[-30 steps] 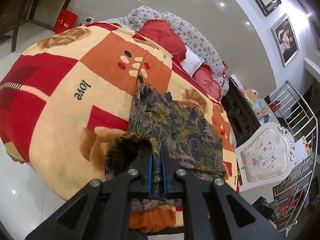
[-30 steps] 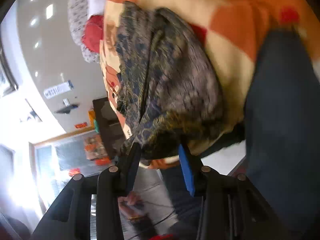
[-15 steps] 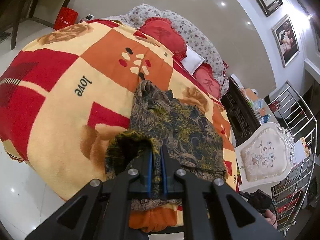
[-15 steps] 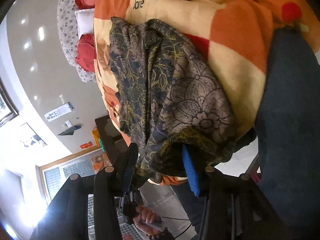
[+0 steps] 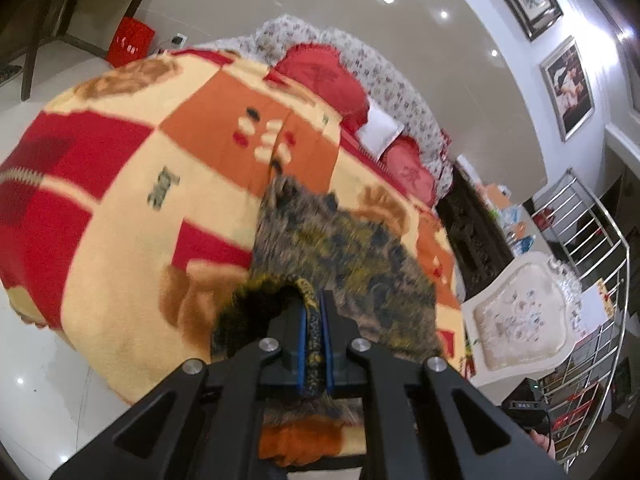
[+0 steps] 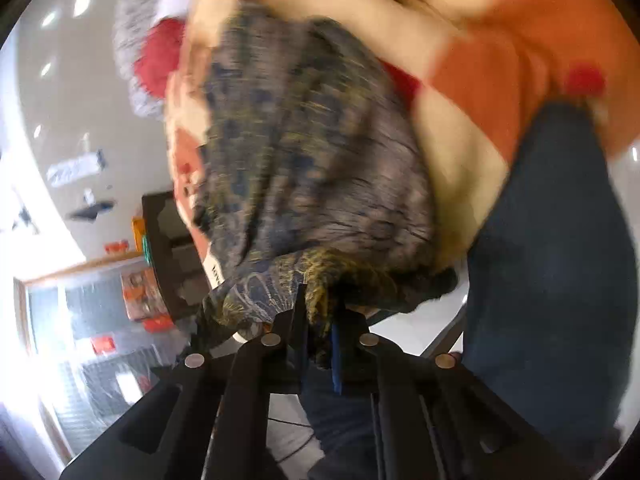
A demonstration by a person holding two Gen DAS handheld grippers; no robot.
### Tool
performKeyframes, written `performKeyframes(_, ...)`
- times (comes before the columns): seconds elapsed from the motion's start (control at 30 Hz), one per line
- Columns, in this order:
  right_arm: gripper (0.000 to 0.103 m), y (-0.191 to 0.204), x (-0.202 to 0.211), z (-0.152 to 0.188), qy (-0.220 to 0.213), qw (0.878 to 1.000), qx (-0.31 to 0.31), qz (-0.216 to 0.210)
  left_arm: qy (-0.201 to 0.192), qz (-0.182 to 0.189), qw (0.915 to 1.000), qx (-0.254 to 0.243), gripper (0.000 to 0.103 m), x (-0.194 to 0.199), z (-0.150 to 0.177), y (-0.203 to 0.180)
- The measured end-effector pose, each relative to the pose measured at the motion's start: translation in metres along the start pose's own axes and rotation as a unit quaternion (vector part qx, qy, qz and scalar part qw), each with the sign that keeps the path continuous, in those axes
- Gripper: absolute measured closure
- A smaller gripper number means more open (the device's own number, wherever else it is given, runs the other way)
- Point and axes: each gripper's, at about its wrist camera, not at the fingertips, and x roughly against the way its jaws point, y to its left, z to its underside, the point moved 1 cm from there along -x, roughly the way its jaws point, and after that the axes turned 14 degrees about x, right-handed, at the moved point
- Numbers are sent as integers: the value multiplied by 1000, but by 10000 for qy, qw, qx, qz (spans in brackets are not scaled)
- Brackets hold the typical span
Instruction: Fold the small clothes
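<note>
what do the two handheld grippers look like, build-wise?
Both match: left gripper and right gripper have matte black angular linkage arms with round silver pivot pins, and black fingers with blue pads on the inner faces. No markings or cables visible on either.

Your bed (image 5: pixel 120 320) is covered by a fleece blanket (image 5: pixel 132 208) in red, orange and cream squares. Directly on the blanket lies the dark patterned garment (image 5: pixel 340 252), near the foot edge. At the far end, red pillows (image 5: pixel 320 80) and a white one (image 5: pixel 378 128) rest against a floral headboard (image 5: pixel 384 76)
</note>
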Motion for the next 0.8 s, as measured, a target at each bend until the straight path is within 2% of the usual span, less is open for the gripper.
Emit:
performKeyframes(0.13, 94, 50, 39, -38, -662, 9934, 936, 74, -310, 110, 9994, -136, 97, 7, -33, -25)
performKeyframes(0.23, 94, 82, 57, -74, -1183, 9786, 1684, 79, -427, 116, 9986, -281, 97, -1, -50, -41)
performKeyframes(0.37, 94, 110, 61, -120, -1760, 9510, 2511, 383, -487, 54, 9983, -307, 97, -28, -70, -56)
performKeyframes(0.47, 94, 115, 48, -154, -1877, 9386, 2846, 531, -533, -184, 9974, -456, 97, -55, -81, -61)
performKeyframes(0.6, 93, 118, 17, -195, -1877, 9196, 3276, 1083, -376, -678, 9952, -599, 97, -111, -97, -57)
performKeyframes(0.8, 93, 104, -40, -230, -1840, 8992, 3595, 1683, -242, -1253, 9885, -818, 97, -175, -112, -42)
